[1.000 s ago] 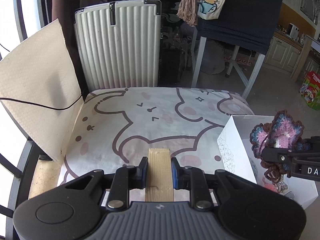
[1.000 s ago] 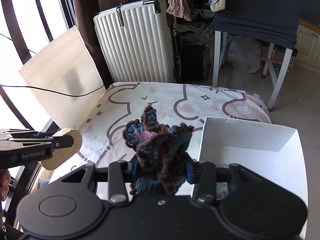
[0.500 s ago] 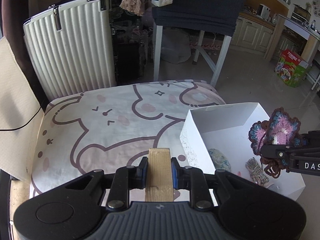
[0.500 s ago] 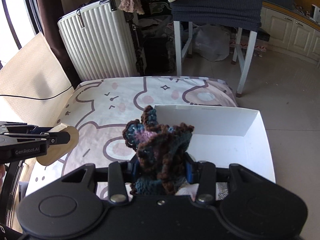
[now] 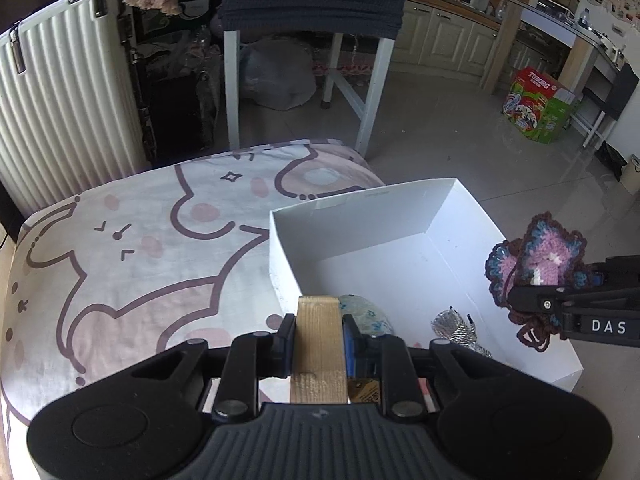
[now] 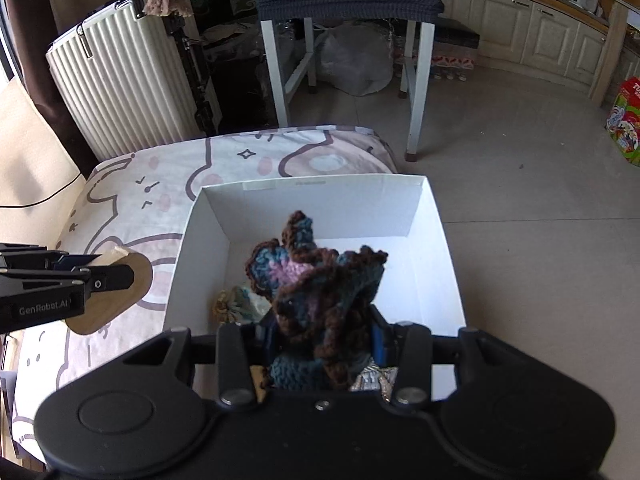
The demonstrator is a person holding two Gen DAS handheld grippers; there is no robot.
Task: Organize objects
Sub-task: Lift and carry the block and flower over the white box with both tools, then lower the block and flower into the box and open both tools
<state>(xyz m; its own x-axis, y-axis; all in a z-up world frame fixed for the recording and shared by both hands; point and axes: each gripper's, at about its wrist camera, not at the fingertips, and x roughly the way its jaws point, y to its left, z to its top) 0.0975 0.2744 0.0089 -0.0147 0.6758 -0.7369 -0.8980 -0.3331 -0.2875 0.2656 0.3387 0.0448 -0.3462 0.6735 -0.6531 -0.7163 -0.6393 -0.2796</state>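
- My left gripper is squeezed tight on a flat, pale wooden piece with a rounded end. Its long side points straight out ahead of the gripper.
- My right gripper is closed part way on a crinkly crochet piece in brown, blue and pink yarn. The soft yarn fills the gap between the jaws.
- The open white cardboard box sits on the cloth with pink cartoon cats.
- In the box I can see a speckled blue-green lump and a bundle of silver and white string.
- The crochet piece hangs over the inside of the box, so my right gripper is the one nearer to the drop.
- The wooden piece is at the box's left wall. In the right wrist view it looks just outside the box, over the cloth.
- I think my left gripper has to go a bit more to the right before it lets go.
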